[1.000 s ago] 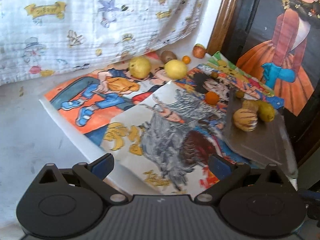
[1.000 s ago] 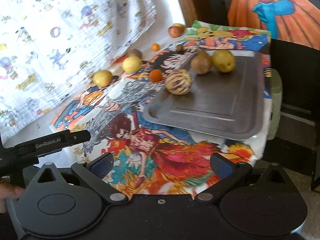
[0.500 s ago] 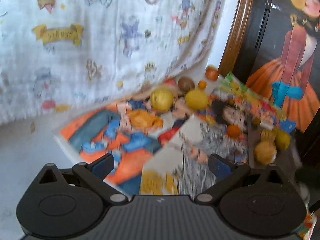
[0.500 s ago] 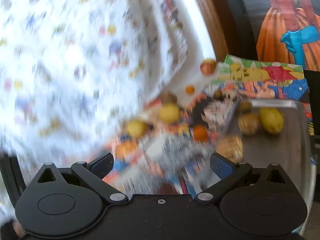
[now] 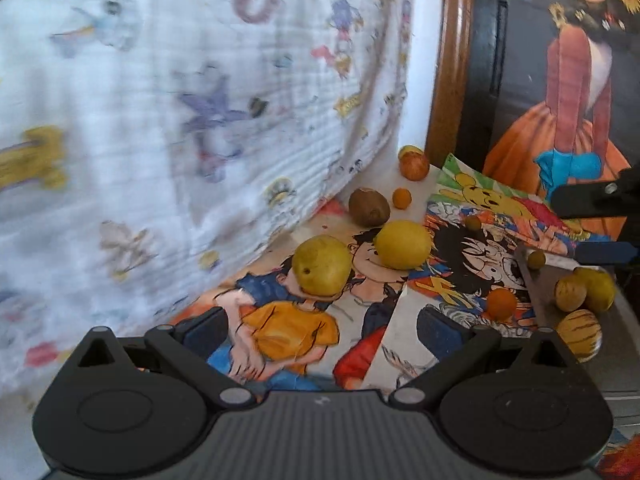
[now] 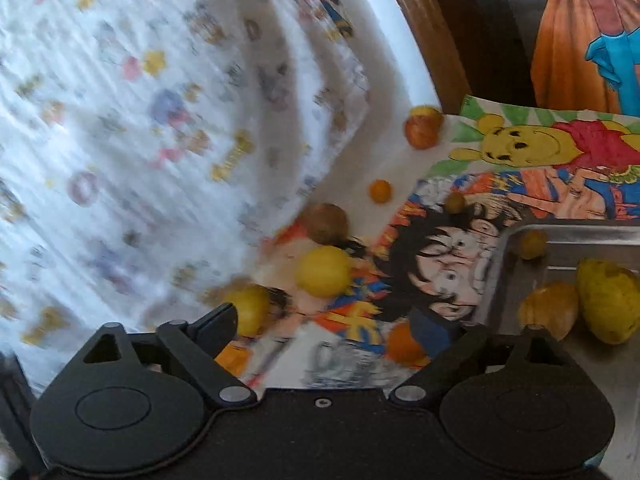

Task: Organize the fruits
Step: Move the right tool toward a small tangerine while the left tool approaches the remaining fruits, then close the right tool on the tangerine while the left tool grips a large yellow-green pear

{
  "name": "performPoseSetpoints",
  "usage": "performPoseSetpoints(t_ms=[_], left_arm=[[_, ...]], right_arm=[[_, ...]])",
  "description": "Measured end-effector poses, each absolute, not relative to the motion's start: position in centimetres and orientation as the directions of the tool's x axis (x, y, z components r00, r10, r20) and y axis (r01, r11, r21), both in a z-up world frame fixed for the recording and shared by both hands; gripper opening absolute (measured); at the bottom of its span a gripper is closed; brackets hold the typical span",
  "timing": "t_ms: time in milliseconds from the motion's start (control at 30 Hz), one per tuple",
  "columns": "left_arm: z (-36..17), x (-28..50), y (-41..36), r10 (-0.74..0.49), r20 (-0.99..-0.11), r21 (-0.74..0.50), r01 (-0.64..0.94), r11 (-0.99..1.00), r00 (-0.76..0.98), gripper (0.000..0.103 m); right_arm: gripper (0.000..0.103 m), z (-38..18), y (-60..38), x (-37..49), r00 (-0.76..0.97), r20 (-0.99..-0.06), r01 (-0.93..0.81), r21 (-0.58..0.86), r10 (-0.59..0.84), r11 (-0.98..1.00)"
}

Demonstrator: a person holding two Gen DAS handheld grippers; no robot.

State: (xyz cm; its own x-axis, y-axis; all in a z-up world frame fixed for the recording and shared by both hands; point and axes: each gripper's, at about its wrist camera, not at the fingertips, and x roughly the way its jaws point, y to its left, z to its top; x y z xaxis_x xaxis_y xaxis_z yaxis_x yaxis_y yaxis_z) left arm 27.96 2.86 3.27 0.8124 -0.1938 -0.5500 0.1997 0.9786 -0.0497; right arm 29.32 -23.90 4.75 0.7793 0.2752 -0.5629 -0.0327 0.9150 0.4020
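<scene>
Loose fruit lies on cartoon-printed paper: a yellow-green pear (image 5: 322,266), a lemon (image 5: 402,244) (image 6: 324,270), a kiwi (image 5: 368,207) (image 6: 326,222), an apple (image 5: 414,166) (image 6: 422,130) and a small orange (image 5: 501,304) (image 6: 404,344). The grey metal tray (image 6: 508,240) (image 5: 536,292) on the right holds several fruits, including a striped one (image 5: 578,334). My left gripper (image 5: 320,332) is open and empty, short of the pear. My right gripper (image 6: 328,324) is closing with nothing pressed between its pads. The small orange sits just inside its right finger.
A white printed cloth (image 5: 180,120) hangs close along the left. A wooden frame (image 5: 452,60) and a dark painted panel (image 5: 580,80) stand behind. Tiny fruits (image 6: 380,191) dot the back. The right gripper's body (image 5: 592,200) reaches in at the left wrist view's right edge.
Both grippers have moved forward toward the loose fruit by the cloth, which now looks larger. The right gripper's jaws have narrowed. The right gripper has come into the left wrist view.
</scene>
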Motion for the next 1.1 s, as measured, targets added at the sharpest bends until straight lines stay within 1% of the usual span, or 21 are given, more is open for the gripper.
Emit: performPoseSetpoints(t_ms=[100,267,433,533,633,667,733,833,933,967,1033,1100], left_arm=[[2.6,29.9,1.9,-0.200,-0.552,-0.013,0.232,0.973,0.809,0.103],[1.7,32.5,0.9,-0.206,-0.551,0.041,0.273,0.961,0.809,0.102],[1.0,34.5,0.9,-0.203,-0.545,0.054,0.275,0.960,0.813,0.101],[0.4,35.5,0.7,-0.205,-0.542,0.037,0.267,0.963,0.815,0.099],[-0.1,36.5,0.2,-0.209,-0.556,0.033,0.273,0.961,0.805,0.096],[-0.2,36.7,0.1,-0.206,-0.557,0.037,0.272,0.962,0.805,0.095],[-0.4,37.1,-0.1,-0.207,-0.558,0.035,0.272,0.962,0.804,0.092],[-0.6,37.5,-0.2,-0.194,-0.564,0.031,0.255,0.966,0.803,0.084],[-0.9,37.8,-0.2,-0.174,-0.576,0.032,0.235,0.971,0.799,0.074],[-1.0,37.9,-0.2,-0.174,-0.579,0.028,0.233,0.972,0.797,0.069],[-1.2,38.1,-0.1,-0.166,-0.586,0.025,0.222,0.975,0.793,0.064],[-1.4,38.3,0.0,-0.153,-0.595,0.027,0.210,0.977,0.789,0.059]], right_arm=[[0.083,2.8,-23.1,30.0,0.764,-0.598,-0.047,0.321,0.241,0.946],[0.071,0.7,-21.5,31.0,0.768,-0.618,-0.095,0.151,0.169,0.984],[0.070,-0.9,-20.9,32.1,0.752,-0.650,-0.093,0.064,0.112,0.994],[0.070,-1.9,-21.1,32.7,0.730,-0.676,-0.079,0.063,0.101,0.995],[0.070,-2.5,-21.2,32.8,0.725,-0.682,-0.078,0.064,0.101,0.995],[0.067,-2.5,-21.1,32.8,0.730,-0.676,-0.079,0.063,0.101,0.995],[0.064,-2.5,-21.2,32.7,0.737,-0.667,-0.081,0.081,0.115,0.993],[0.059,-2.5,-21.2,32.6,0.746,-0.656,-0.081,0.085,0.117,0.993],[0.051,-2.6,-21.3,32.5,0.752,-0.649,-0.075,0.090,0.116,0.993],[0.049,-2.6,-21.3,32.5,0.753,-0.648,-0.073,0.090,0.114,0.993],[0.046,-2.5,-21.3,32.4,0.755,-0.646,-0.070,0.084,0.108,0.994],[0.046,-2.5,-21.3,32.4,0.756,-0.646,-0.070,0.084,0.108,0.994]])
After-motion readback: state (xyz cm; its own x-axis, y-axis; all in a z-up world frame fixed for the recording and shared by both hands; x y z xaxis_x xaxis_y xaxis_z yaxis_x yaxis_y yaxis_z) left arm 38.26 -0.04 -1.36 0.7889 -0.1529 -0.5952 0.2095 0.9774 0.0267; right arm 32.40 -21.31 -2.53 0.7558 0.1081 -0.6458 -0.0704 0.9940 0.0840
